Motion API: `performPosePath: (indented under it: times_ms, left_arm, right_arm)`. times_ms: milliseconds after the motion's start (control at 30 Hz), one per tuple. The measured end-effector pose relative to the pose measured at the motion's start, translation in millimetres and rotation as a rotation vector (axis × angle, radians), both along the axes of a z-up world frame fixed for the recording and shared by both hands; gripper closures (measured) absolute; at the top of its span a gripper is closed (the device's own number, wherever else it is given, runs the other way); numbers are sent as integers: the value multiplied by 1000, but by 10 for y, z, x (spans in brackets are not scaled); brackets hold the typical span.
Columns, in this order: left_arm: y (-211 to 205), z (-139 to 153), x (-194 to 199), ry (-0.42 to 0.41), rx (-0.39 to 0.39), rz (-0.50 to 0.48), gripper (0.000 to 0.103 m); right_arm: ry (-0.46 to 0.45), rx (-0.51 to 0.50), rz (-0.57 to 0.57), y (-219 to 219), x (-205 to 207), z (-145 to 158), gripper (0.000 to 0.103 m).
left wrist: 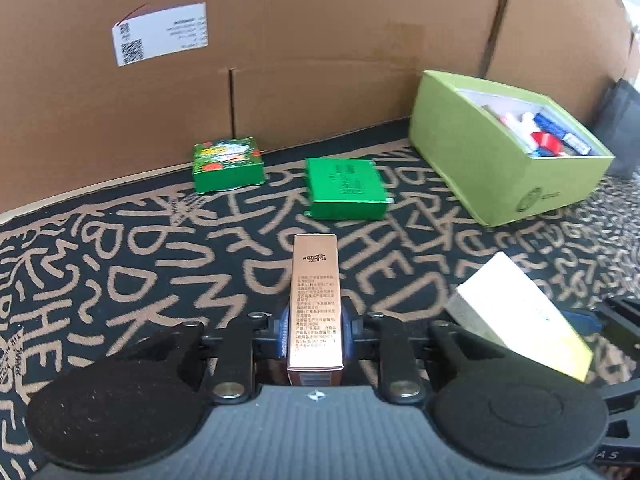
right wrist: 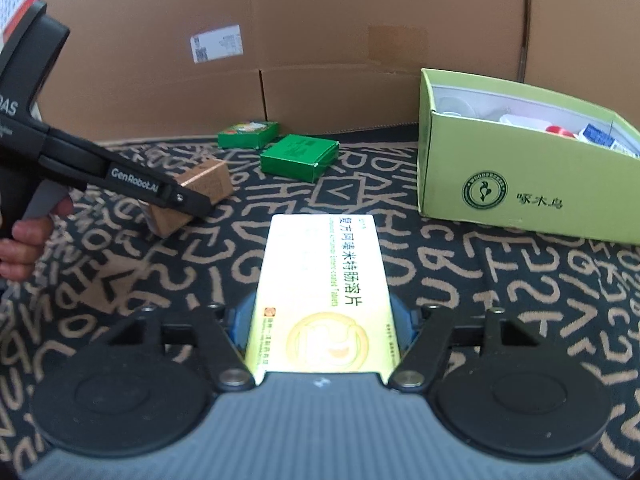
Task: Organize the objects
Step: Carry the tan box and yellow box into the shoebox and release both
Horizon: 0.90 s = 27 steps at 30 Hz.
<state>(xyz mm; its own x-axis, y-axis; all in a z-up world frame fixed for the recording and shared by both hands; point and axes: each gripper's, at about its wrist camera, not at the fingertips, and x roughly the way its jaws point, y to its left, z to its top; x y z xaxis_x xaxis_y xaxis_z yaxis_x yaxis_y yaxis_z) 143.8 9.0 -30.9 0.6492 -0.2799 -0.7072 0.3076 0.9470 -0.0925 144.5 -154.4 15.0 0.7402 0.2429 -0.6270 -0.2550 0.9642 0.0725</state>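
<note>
Gripped lengthwise in the left gripper [left wrist: 316, 320], a slim copper carton [left wrist: 315, 300] with black print juts out above the lettered mat [left wrist: 120, 260], jaws clamped on its narrow sides; the green bin [left wrist: 480, 152], already part full, sits well beyond it to the right, two green boxes [left wrist: 344, 188] lie left of the bin, and the pale tablet box [left wrist: 520, 316] shows nearer than the bin. From the right wrist, the right gripper [right wrist: 320, 320] clamps that flat yellow-white tablet box [right wrist: 320, 288], the bin [right wrist: 500, 168] ahead and right. Both cartons appear lifted for sorting; next, each likely needs carrying over the bin's rim before release.
</note>
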Motion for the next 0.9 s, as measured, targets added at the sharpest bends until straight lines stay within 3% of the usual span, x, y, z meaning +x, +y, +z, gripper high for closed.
performPosePath:
  times_ms: [200,500,700,900]
  left_arm:
    - [-219,296,-138,-47,-61,-83,78]
    - [-822,783,-13,-126,-203,-189,78]
    - [-1319,867,283,-138,-248,-194,78]
    - [-1623,760,672,-118,-305,-155,78]
  right_arm:
    - [-58,80,-2,-244,-152,298,38]
    - [-213,66,-140,-867,-76,836,38]
    - [-285,29,-241,-1269,272,1093,38]
    - [-314,-29,-296,-1535,839,1106,38]
